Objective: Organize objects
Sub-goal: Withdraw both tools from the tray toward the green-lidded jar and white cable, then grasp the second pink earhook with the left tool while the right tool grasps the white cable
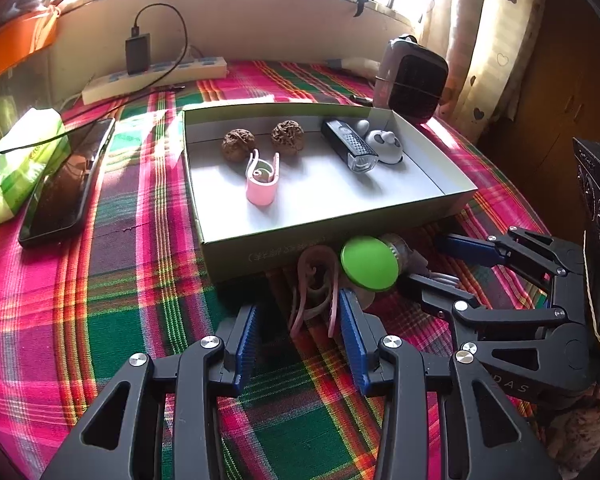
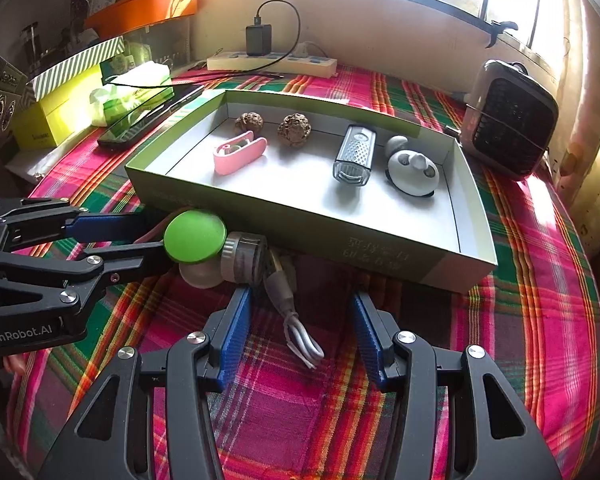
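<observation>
A shallow cardboard box (image 1: 260, 248) (image 2: 300, 220) holds two walnuts (image 1: 238, 145) (image 2: 294, 129), a pink clip (image 1: 261, 186) (image 2: 236, 154), a black-and-silver lamp (image 1: 350, 148) (image 2: 354, 156) and a white panda gadget (image 1: 384, 144) (image 2: 412, 174). In front of the box a green-lidded jar (image 1: 369, 263) (image 2: 195, 235) lies on its side. My left gripper (image 1: 298, 308) (image 2: 152, 236) is open around a pale pink ear-hook clip (image 1: 314, 292), which touches only the right-hand pad. My right gripper (image 2: 300, 298) (image 1: 424, 262) is open, with a grey coiled cable (image 2: 296, 324) lying between its fingers, untouched.
A black phone (image 1: 64, 188) and a green tissue pack (image 1: 16, 164) lie left of the box. A power strip (image 1: 156, 76) with a charger sits at the back wall. A small heater (image 1: 412, 80) (image 2: 508, 120) stands at the right. Plaid cloth (image 1: 100, 300) covers the table.
</observation>
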A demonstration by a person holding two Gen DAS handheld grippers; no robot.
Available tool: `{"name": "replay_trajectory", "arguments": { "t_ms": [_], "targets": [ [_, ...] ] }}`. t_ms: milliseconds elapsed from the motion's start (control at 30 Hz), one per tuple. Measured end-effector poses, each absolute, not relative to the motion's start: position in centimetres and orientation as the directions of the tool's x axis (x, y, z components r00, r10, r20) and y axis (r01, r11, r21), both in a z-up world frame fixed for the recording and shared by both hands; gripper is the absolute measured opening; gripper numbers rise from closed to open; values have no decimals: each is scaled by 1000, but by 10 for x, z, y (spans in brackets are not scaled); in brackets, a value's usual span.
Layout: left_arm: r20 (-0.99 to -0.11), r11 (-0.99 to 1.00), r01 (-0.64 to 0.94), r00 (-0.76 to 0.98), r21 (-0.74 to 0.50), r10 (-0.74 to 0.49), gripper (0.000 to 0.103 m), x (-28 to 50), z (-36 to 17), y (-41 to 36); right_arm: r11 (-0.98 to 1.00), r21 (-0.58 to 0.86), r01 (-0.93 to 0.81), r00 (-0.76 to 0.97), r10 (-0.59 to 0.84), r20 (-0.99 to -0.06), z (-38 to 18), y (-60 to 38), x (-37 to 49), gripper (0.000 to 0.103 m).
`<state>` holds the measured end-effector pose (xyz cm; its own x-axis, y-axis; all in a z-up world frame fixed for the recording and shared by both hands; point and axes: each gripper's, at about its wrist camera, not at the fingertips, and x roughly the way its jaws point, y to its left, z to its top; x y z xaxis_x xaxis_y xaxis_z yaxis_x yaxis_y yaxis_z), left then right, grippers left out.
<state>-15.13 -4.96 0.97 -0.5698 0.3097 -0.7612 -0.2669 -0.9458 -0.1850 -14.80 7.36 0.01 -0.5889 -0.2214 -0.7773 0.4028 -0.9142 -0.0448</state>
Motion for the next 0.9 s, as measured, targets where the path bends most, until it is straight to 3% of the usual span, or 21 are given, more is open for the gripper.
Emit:
{"name": "replay_trajectory", "arguments": {
  "t_ms": [233,367,900],
  "targets": [
    [-765,-959,-232,-583,-164,273,36,-155,10,-46,-900,-20,435,-574,-260,-776,1,78,-147,25],
    [-767,-968,-199,-593,-154,244,25,-155,10,-47,-898,-7,440,-568,-272,-777,1,84,-148,15],
    [-770,-981,-144,-609,-129,190,21,-137,9,-51,-904,14,426,-568,-280,-774,1,95,-142,12]
  ]
}}
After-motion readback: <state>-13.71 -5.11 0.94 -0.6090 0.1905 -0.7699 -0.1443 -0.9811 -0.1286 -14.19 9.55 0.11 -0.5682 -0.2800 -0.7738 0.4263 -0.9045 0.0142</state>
